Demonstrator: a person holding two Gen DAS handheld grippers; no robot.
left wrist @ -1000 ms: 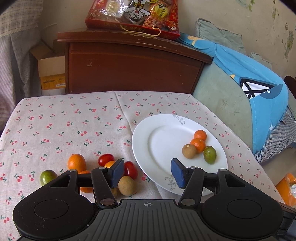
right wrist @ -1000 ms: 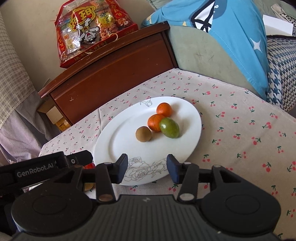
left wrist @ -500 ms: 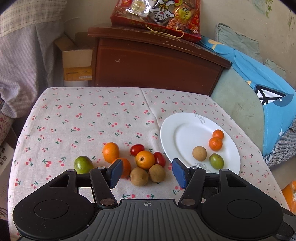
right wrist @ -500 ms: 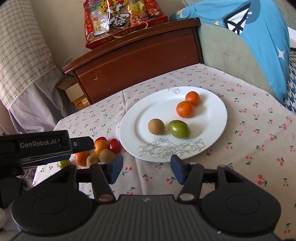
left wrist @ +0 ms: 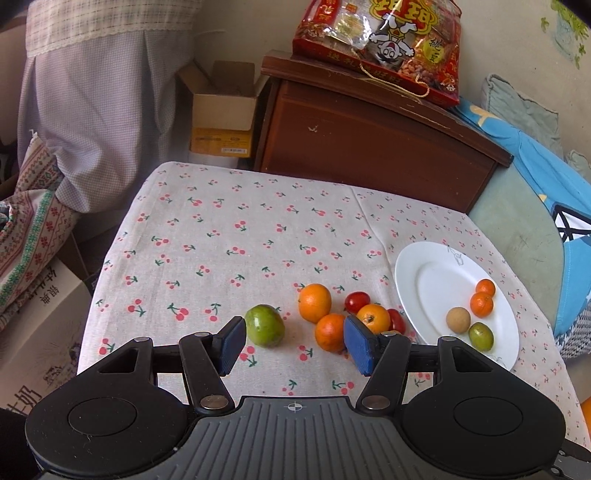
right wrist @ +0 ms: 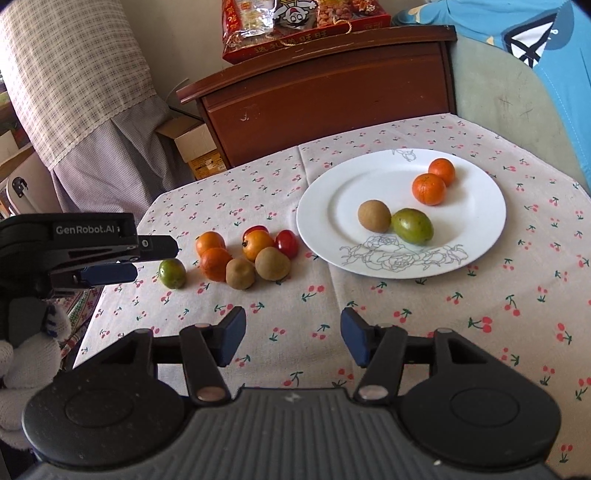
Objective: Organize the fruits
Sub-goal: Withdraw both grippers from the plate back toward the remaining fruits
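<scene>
The tabletop (right wrist: 406, 332) is covered with a pale cloth printed with small red cherries.

**Left tool** (left wrist: 293, 341): the jaws stand partly open with nothing between the blue pads (left wrist: 357, 345). The tool hangs above the near edge of the fruit cluster. In the right wrist view the same tool (right wrist: 110, 258) enters from the left edge, held by a hand in a white knit glove (right wrist: 22, 369).

**Right tool** (right wrist: 291, 336): the jaws stand partly open and empty. Only bare cloth shows between the pads (right wrist: 232, 334). The tool hangs over the near part of the tabletop, well apart from both fruit groups.

**Fruit on the plate:** the round white plate with a grey line-drawn flower pattern (right wrist: 369, 258) sits on the right side of the tabletop. It carries two small orange mandarins (right wrist: 428, 188) touching each other, one brown round fruit (right wrist: 373, 216) and one oval green fruit (right wrist: 412, 225), the last two also touching.

**Fruit on the cloth:** a loose cluster lies just left of the plate. It consists of:
- two orange mandarins (right wrist: 212, 254), touching
- one orange-yellow round fruit (right wrist: 258, 245)
- two red cherry tomatoes (right wrist: 287, 242)
- two brown round fruits (right wrist: 258, 267), nearest the camera
- one round green fruit (right wrist: 171, 272), set slightly apart at the left end, just beside the left tool's pad

**Surroundings:** a dark brown wooden cabinet (right wrist: 325, 96) stands behind the tabletop. A red printed snack package (right wrist: 295, 26) lies on top of it.
</scene>
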